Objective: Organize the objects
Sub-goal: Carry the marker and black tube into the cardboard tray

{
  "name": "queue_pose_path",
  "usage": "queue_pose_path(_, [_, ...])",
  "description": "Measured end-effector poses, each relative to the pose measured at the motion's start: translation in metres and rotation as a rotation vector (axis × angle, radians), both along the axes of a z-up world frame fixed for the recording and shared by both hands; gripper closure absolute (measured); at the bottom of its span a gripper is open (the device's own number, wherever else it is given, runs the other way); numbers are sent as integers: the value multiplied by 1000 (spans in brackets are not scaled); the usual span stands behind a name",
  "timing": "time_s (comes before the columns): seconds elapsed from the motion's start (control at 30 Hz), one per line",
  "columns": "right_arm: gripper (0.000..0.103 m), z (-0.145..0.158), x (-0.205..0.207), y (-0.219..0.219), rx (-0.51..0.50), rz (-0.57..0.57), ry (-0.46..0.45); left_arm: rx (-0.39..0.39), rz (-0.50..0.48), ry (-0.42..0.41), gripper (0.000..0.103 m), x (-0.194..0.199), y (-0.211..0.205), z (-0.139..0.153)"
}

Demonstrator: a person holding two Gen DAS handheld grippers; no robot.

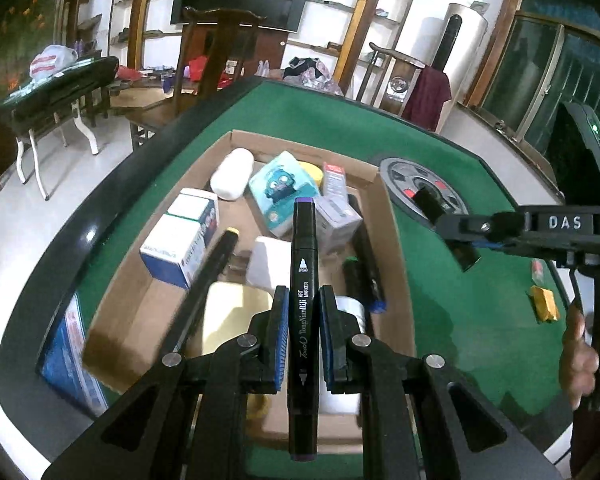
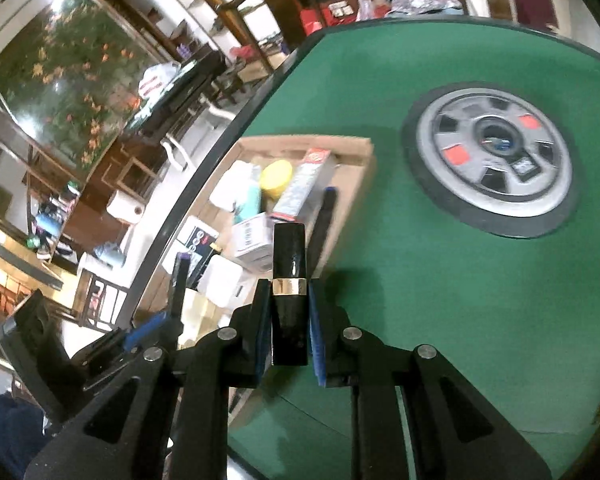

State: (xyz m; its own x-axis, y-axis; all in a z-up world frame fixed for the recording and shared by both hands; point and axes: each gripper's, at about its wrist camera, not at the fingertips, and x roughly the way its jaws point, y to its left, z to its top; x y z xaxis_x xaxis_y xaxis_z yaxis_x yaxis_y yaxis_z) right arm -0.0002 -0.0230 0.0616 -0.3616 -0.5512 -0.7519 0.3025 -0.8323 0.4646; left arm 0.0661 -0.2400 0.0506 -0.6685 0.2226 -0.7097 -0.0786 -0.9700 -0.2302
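The left hand-held gripper [image 1: 304, 334] is clamped on a black art marker [image 1: 303, 320] with purple ends, held lengthwise above a cardboard box [image 1: 396, 248] of packaged goods — small cartons, a tissue pack [image 1: 282, 192]. The right hand-held gripper [image 2: 289, 326] is clamped on a black lipstick tube [image 2: 289, 284] with a gold band, over the green tabletop [image 2: 440, 300] beside the box.

Black art marker [image 1: 303, 312] with purple end caps, lengthwise above the cardboard box [image 1: 388, 216] of small packages, black lipstick tube [image 2: 289, 292] with gold band, raised over green felt.
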Motion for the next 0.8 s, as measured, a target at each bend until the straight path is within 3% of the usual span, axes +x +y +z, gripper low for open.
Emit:
queue_pose_path(0.4, [87,-28,-45,-42,125,-53,-39,-68,41,-68,91,-70,-16,-16])
queue_pose_path(0.8, [87,-40,-55,-36,144,-88,-80,-111,102,-67,91,-80,-22,-25])
